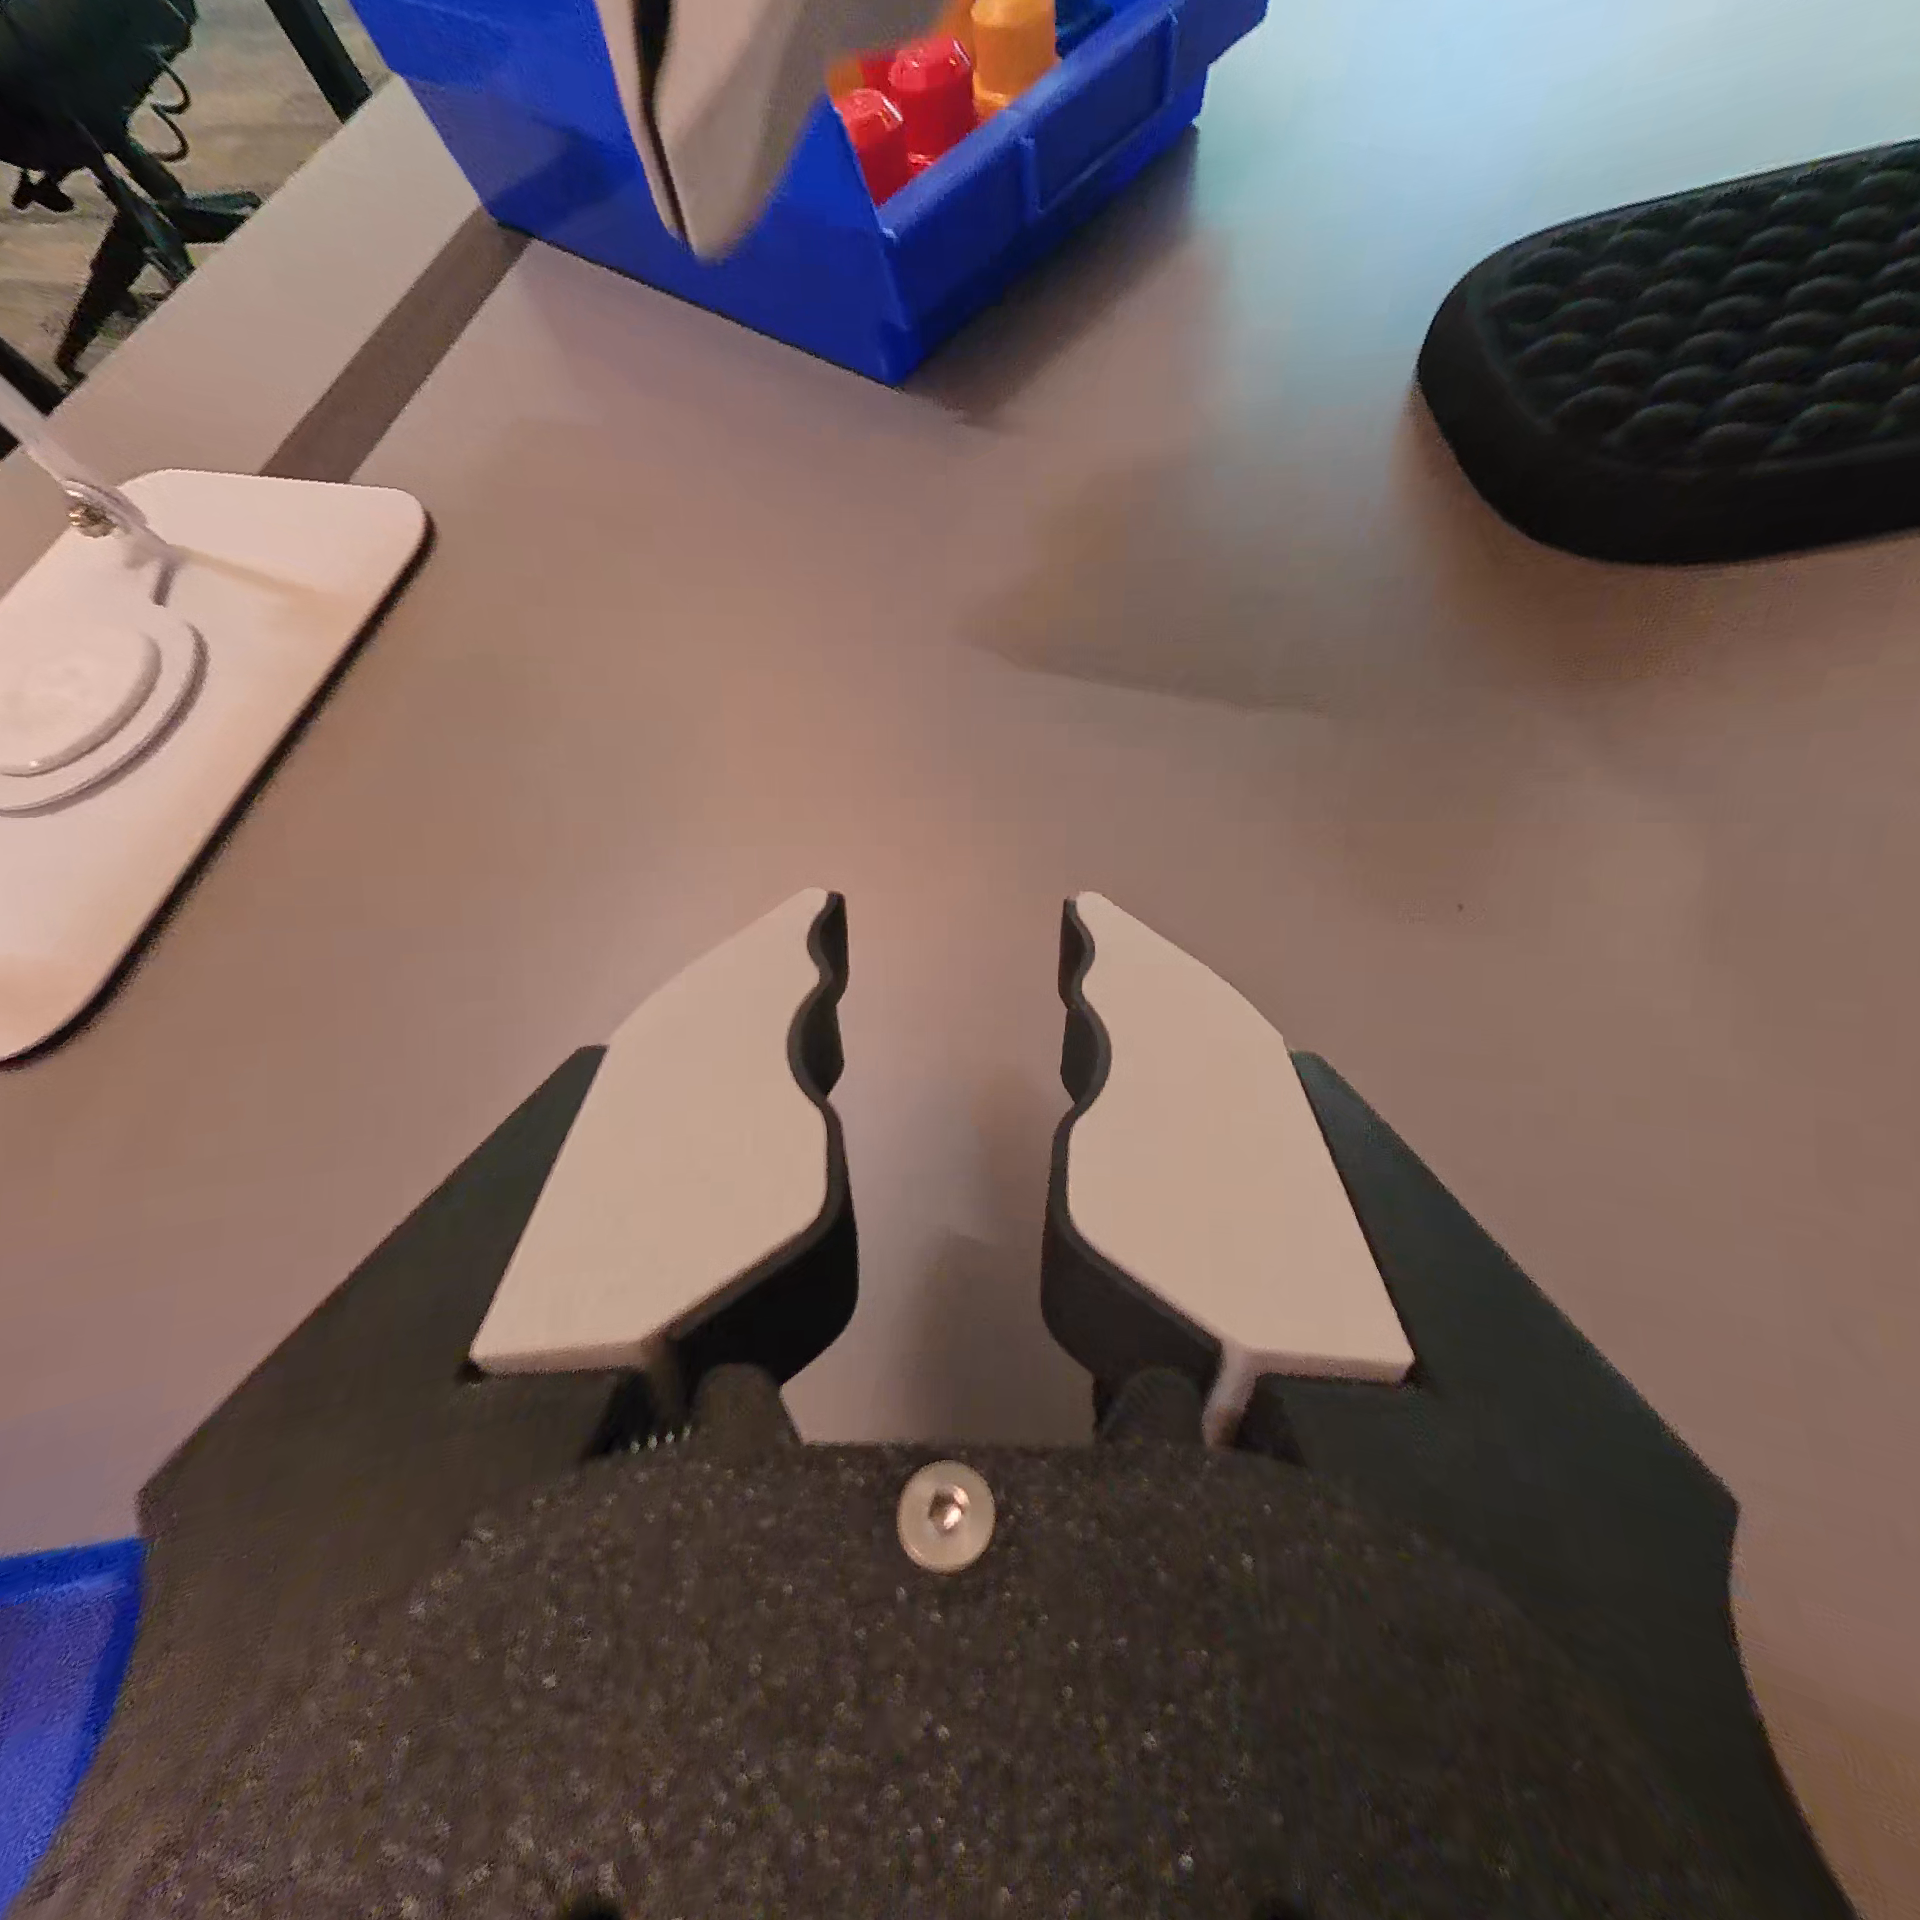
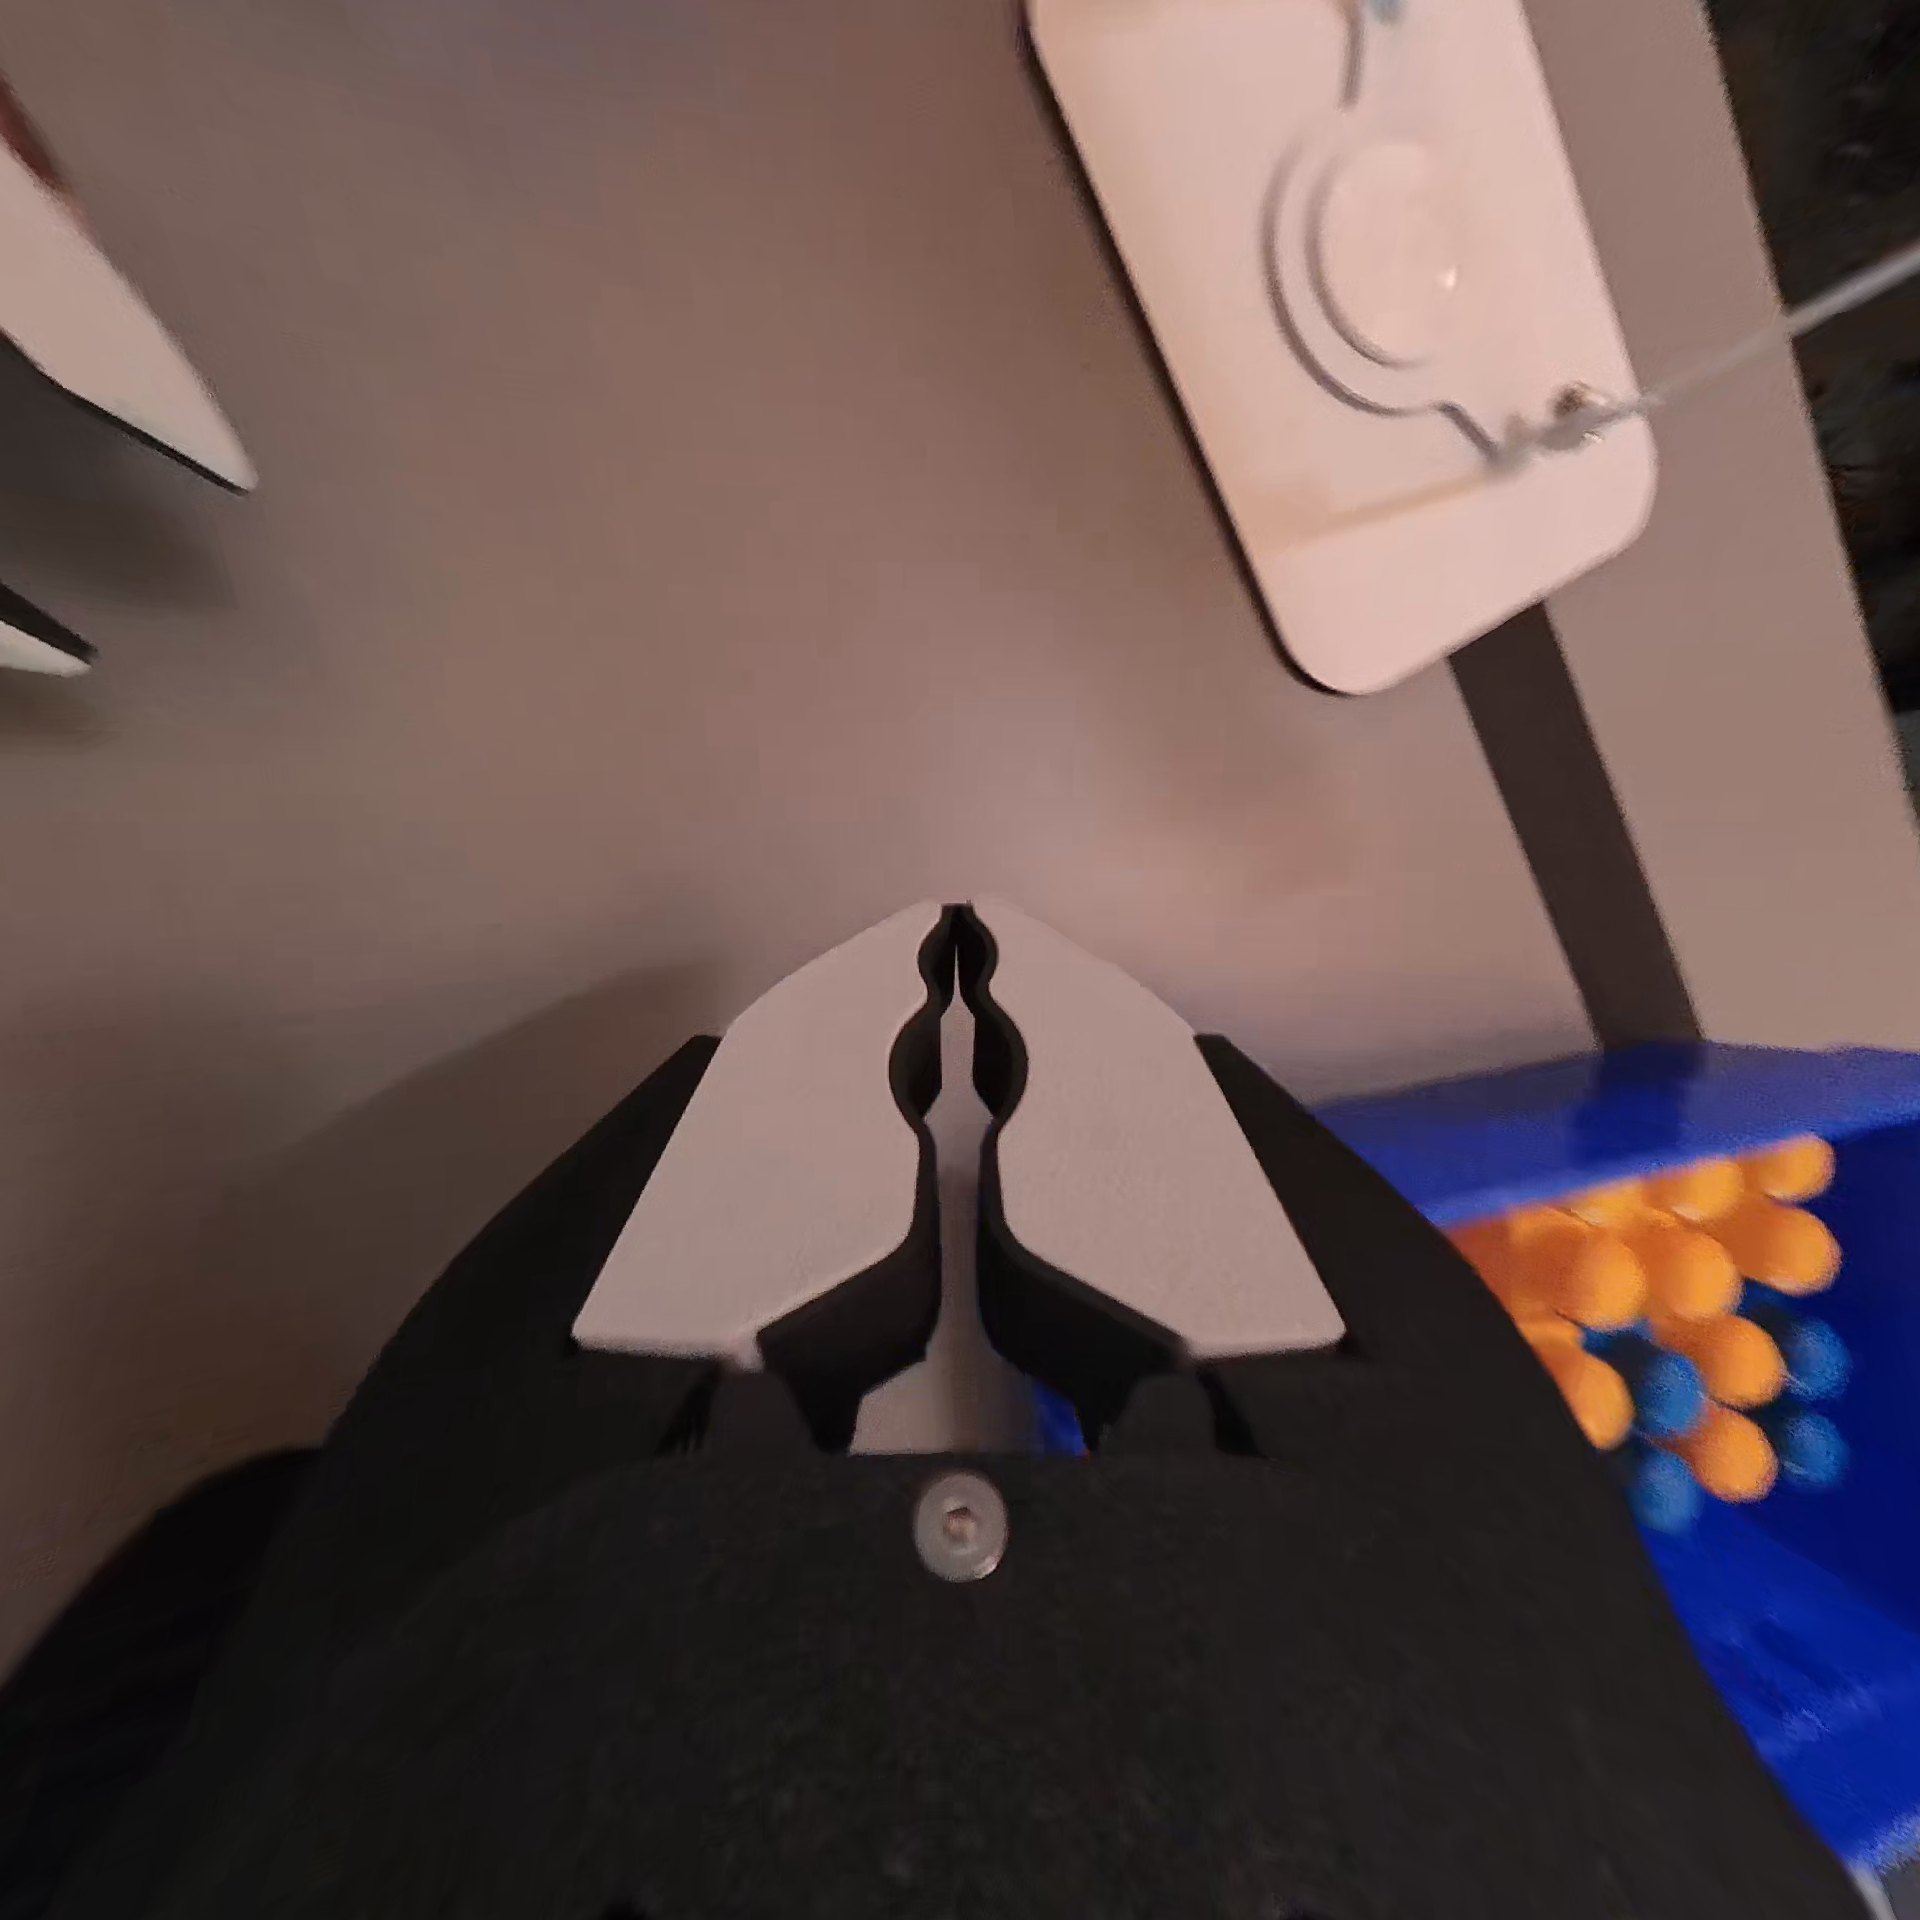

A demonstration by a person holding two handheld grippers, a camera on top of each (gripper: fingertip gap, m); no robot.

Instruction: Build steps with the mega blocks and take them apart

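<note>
Left gripper (image 1: 951,935) spread and empty over bare grey desk (image 1: 1039,623), right gripper (image 2: 954,914) pressed together on nothing; mega blocks (image 1: 925,94) apparently all loose in the blue bin (image 1: 810,281), no steps built yet.

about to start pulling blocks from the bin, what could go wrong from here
1. The right gripper is shut with nothing in it beside the blue bin; reaching in like that would likely just shove the orange blocks.
2. The left view shows the right gripper's fingers close over the bin's near wall; a low pass could nudge or tip the bin.
3. The left gripper hangs open over the bare table, near a white base plate it might bump.
</note>
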